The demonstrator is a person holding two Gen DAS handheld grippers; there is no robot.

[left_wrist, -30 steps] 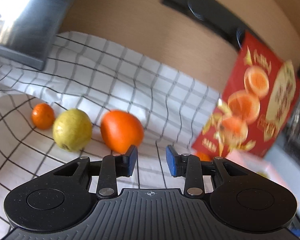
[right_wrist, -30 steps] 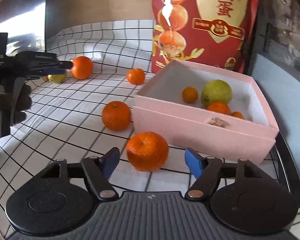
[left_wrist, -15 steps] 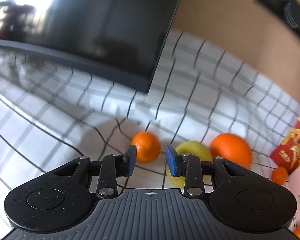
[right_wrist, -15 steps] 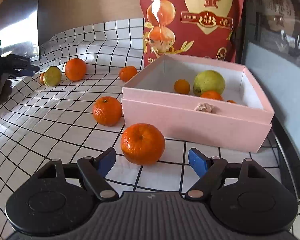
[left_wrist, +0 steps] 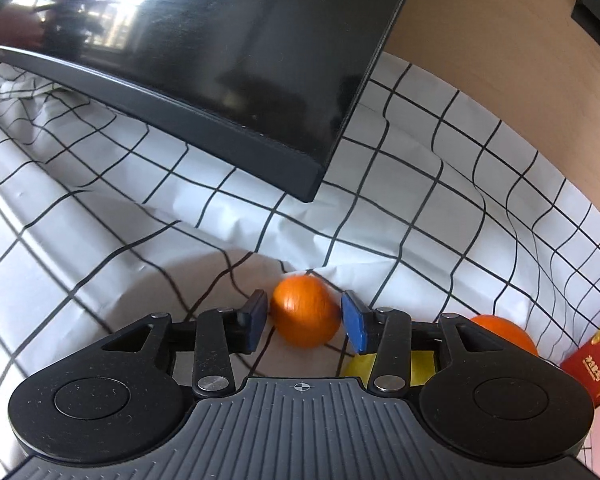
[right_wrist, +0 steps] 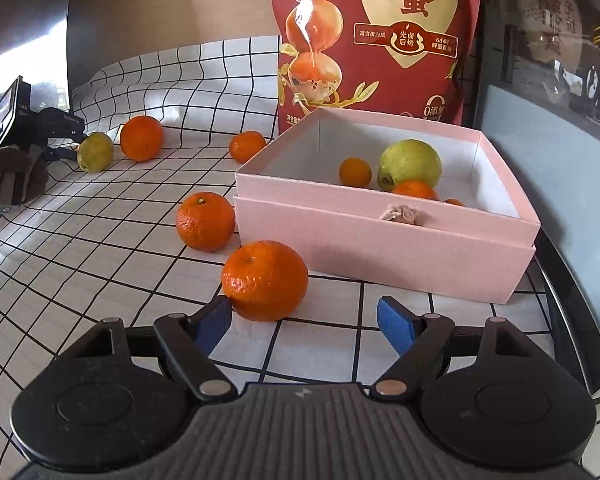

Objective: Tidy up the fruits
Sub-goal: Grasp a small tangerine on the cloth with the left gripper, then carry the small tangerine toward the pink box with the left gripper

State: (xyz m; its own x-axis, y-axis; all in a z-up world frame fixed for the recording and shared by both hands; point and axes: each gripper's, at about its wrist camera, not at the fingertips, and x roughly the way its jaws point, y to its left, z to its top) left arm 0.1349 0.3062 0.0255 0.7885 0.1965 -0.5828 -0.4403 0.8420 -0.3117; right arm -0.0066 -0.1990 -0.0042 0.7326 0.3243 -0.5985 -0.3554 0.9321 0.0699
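Left gripper (left_wrist: pixel 304 322): jaws have just been opening and stand released. A small orange (left_wrist: pixel 306 311) sits between the blue pads, slightly blurred, with a sliver of gap on each side; neither pad presses on it.

Behind the right finger of that gripper: a yellow-green fruit (left_wrist: pixel 420 364), mostly hidden by the linkage. Beyond it, further right, a larger orange (left_wrist: pixel 504 334), partly hidden. Ahead of the fingers and above: the lower corner of a dark monitor (left_wrist: pixel 228 60), over the checked cloth (left_wrist: pixel 100 208).

Right gripper (right_wrist: pixel 304 320): jaws released and spread wide, nothing between the pads. A large mandarin (right_wrist: pixel 265 280) lies just ahead of the left finger, at or against its tip; contact cannot be told. It is left of the gap's centre.

Further ahead of the left finger: a second mandarin (right_wrist: pixel 205 221), just beside the wall of the pink box (right_wrist: pixel 380 248). The box stands ahead of the right finger and holds a yellow-green pear-like fruit (right_wrist: pixel 410 164), a small orange (right_wrist: pixel 355 172) and two more orange fruits, partly hidden by the wall.

Far ahead on the cloth, to the left: a small mandarin (right_wrist: pixel 247 146), an orange (right_wrist: pixel 141 138) and a yellow-green fruit (right_wrist: pixel 96 152). A gloved hand (right_wrist: pixel 8 184) carries the other gripper beside that last fruit.

Behind the box: a red snack bag (right_wrist: pixel 380 36), upright.
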